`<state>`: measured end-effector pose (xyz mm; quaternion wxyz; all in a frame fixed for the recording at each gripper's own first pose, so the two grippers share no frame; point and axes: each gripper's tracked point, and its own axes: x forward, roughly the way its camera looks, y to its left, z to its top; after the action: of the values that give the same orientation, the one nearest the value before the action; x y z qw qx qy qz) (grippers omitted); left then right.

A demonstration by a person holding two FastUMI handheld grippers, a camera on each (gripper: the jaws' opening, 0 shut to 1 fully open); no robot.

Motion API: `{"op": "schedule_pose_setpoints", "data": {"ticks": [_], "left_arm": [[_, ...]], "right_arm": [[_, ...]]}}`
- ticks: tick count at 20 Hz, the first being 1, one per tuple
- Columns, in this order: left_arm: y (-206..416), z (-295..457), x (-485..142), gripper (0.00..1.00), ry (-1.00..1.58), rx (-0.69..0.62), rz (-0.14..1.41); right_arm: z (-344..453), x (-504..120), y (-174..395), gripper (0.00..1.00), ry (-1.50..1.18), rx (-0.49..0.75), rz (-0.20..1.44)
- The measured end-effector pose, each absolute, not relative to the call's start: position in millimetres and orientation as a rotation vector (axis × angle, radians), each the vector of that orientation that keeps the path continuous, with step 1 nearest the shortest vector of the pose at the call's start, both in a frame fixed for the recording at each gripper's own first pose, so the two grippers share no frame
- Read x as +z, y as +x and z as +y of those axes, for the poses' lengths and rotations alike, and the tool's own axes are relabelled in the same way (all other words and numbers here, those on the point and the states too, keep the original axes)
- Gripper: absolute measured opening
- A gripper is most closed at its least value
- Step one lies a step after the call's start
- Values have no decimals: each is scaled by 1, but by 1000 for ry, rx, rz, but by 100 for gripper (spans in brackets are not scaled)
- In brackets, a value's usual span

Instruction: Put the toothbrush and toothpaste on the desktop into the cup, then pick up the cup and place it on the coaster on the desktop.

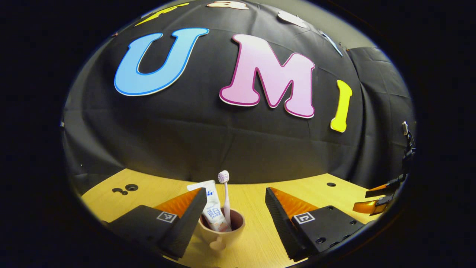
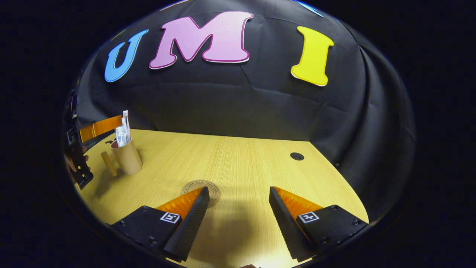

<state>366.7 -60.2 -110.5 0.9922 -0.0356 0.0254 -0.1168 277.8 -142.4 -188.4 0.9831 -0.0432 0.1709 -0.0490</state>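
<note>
Cup (image 1: pixel 222 227) at bottom centre of left gripper view, on table (image 1: pixel 253 197), toothbrush (image 1: pixel 224 193) and toothpaste (image 1: pixel 212 208) upright inside. Left tool (image 1: pixel 235 208) spread, cup between fingers, off-centre toward left one. Right tool (image 2: pixel 238 208) spread over table; coaster (image 2: pixel 206 188) bottom centre, just beyond left finger.

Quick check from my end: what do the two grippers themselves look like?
The left gripper and right gripper match: two wedge-shaped black fingers with ribbed inner pads, orange outer faces, and black mounting blocks with screw holes, each bearing a small square black-and-white marker.
</note>
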Motion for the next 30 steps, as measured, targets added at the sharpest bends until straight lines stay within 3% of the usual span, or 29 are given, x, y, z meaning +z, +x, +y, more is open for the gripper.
{"op": "schedule_pose_setpoints", "data": {"ticks": [8,16,25,30], "left_arm": [[330,-27,-149,98,18,-102,389],[323,-18,-192,98,75,-118,712],[337,-20,-225,98,117,-170,920],[349,-18,-235,87,186,-183,994]], "right_arm": [[-150,-172,261,98,-57,-96,346],[-154,-175,233,98,0,-111,366],[-183,-217,198,99,69,-212,460],[-204,-224,195,98,100,-275,477]]}}
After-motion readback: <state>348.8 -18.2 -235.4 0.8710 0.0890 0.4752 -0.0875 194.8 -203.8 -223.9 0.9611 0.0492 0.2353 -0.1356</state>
